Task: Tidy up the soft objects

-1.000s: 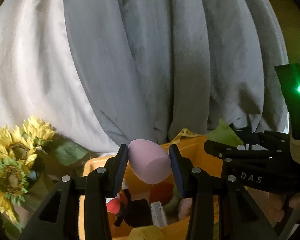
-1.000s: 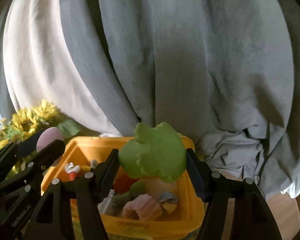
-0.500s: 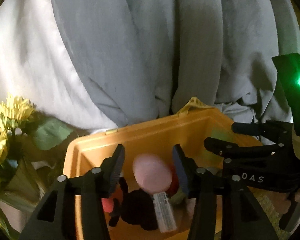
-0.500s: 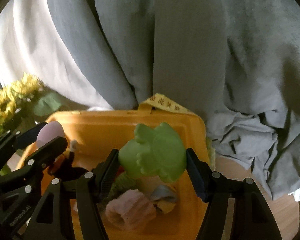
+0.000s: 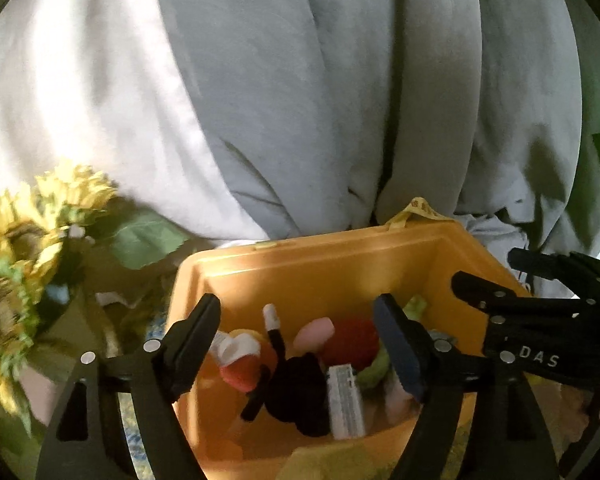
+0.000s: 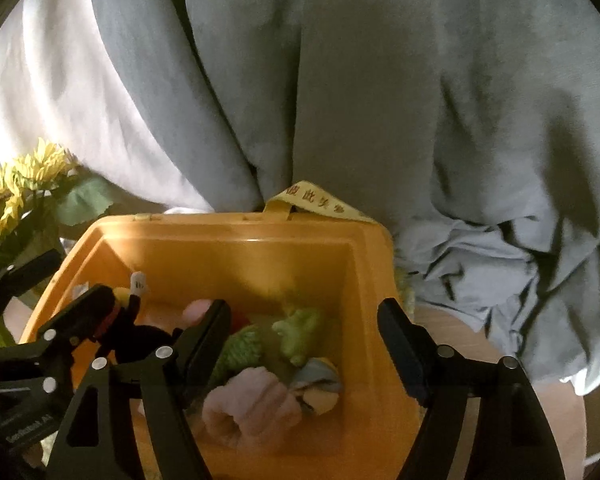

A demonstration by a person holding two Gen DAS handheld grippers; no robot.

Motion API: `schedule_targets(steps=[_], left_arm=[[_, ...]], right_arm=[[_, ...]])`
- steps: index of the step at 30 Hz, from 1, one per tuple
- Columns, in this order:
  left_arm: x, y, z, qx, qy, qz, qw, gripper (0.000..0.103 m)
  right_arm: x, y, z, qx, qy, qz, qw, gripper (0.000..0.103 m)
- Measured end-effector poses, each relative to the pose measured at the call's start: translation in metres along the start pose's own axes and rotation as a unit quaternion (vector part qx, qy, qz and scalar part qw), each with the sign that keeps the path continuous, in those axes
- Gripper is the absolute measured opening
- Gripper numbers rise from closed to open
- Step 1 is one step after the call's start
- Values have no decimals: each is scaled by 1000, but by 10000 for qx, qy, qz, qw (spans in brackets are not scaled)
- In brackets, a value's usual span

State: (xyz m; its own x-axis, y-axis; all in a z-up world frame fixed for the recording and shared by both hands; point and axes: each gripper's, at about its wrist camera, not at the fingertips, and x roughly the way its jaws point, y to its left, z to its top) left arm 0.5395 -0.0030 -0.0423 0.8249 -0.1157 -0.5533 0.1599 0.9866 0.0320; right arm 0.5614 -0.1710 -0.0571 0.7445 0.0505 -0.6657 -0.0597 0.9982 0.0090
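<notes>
Both grippers, left and right, hang above the orange bin with jaws apart, holding nothing.

left tongs: black plastic arms, silver screws, dark blue pads
right tongs: black, silver screws, white "DAS" letters on the side
</notes>
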Motion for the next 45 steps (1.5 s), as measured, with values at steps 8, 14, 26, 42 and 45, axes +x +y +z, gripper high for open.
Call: schedule_targets(steps=[8, 14, 26, 42, 45], left_arm=[[-59, 5, -9, -201, -208, 408, 9987, 92], [-106, 5, -24, -283, -370, 544, 9974, 102], [-202, 8, -61, -168, -744, 237, 9968, 103], [-297, -11, -95, -141, -1122, 229, 9933, 103], [-315, -17, -104, -172, -1204, 259, 9922, 103]], right_arm=[[-60, 7, -10, 61, -456, -127, 9989, 86], [-106, 11, -29, 94, -673, -160, 9976, 87], [-192, 35, -81, 328, -1003, -311, 9939, 90], [-288, 41, -135, 542, -1306, -474, 9888, 93], [-304, 39, -144, 532, -1305, -445, 9890, 96]])
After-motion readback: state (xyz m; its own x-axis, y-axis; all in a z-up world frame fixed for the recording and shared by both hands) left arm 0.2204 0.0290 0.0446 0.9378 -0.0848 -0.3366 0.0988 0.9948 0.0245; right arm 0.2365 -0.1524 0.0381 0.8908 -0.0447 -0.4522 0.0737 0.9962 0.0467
